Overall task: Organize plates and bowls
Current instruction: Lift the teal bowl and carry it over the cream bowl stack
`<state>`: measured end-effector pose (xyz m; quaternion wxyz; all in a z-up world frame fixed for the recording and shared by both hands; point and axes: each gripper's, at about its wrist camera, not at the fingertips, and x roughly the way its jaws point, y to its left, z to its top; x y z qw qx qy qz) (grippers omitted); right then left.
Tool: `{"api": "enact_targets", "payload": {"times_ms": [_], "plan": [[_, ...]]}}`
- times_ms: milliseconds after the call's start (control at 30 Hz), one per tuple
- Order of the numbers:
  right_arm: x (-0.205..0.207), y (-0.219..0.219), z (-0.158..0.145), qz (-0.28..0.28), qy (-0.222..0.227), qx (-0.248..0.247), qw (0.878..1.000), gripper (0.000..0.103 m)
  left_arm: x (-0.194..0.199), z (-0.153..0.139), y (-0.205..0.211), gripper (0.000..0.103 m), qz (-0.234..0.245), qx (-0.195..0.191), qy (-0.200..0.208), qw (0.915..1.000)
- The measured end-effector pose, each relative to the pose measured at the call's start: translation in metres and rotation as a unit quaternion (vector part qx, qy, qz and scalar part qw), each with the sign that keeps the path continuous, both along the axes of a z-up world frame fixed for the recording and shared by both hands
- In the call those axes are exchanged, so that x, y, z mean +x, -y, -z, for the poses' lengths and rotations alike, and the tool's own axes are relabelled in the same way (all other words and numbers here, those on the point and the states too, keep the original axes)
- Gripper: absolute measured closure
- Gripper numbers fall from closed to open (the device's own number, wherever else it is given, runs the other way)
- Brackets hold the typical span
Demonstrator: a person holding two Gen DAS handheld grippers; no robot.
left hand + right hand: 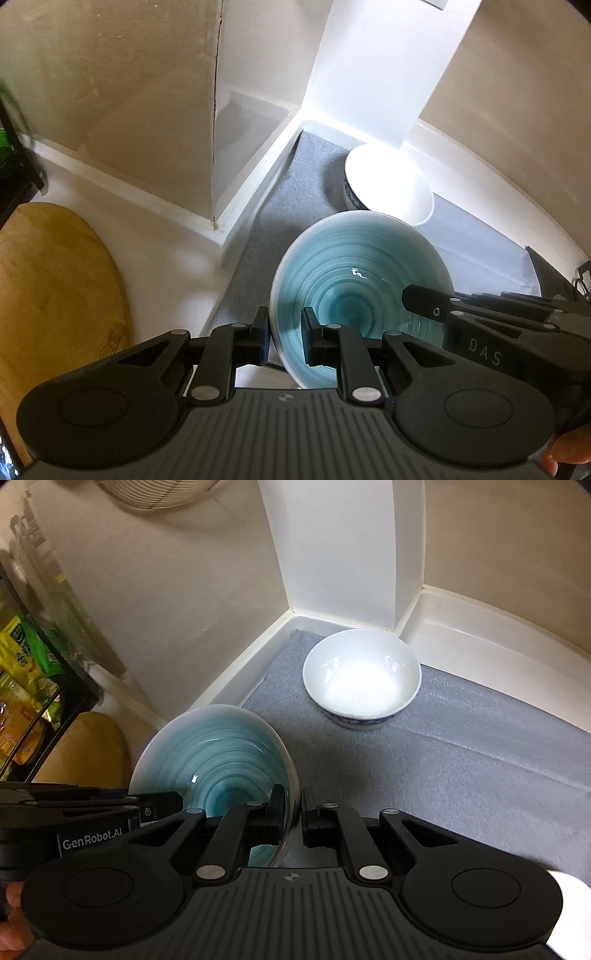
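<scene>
On the grey mat (461,760) in a white-walled corner of the worktop, a white bowl (361,677) with a blue pattern on its outer wall sits upright at 12 o'clock in the right wrist view, close to the corner pillar. A teal bowl (210,753) with dark concentric rings inside is at 9 o'clock of the right claw (294,814), tilted, apparently lifted off the mat. Right claw narrow, pinching the teal bowl's right rim, one finger inside, one outside. In the left wrist view the left claw (283,332) is narrow too, clamped on the same teal bowl (354,280) at its left rim, rim between the pads. Both claws hold one bowl from opposite sides. White bowl (389,184) lies at 1 o'clock beyond the teal one, near it; can't tell if they touch. Round wooden board (55,288) at 9 o'clock, off the mat. Black rack with green and yellow packets (26,686) at 9 o'clock in the right view.
</scene>
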<state>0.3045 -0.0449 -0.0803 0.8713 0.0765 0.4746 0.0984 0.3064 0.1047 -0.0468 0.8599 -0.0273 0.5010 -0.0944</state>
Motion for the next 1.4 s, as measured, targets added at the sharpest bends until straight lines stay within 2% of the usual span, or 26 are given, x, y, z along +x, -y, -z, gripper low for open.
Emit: {"api": "enact_targets", "payload": {"times_ms": [467,800,967,1267,1367,1400], "plan": [[-0.041,-0.003,-0.008,-0.003,0.003,0.0,1.0,0.093,-0.037,0.0,0.003,0.085,0.018,0.011,0.002,0.9998],[-0.072,-0.012,0.0,-0.018,-0.011,0.003,1.0,0.093,-0.071,0.01,-0.008,0.085,0.028,0.014,-0.028,0.9991],[-0.078,-0.012,0.009,-0.016,-0.023,0.002,1.0,0.094,-0.074,0.021,-0.005,0.085,0.036,0.018,-0.047,0.9981],[-0.076,-0.007,0.017,-0.007,-0.034,0.005,0.999,0.094,-0.069,0.025,-0.002,0.085,0.041,0.02,-0.05,0.9977],[-0.074,-0.005,0.019,0.001,-0.039,0.007,0.999,0.086,-0.068,0.021,-0.007,0.084,0.032,0.018,-0.043,0.9984],[-0.073,-0.004,0.018,0.004,-0.036,0.008,0.999,0.086,-0.068,0.019,-0.009,0.077,0.027,0.018,-0.037,0.9988]]}}
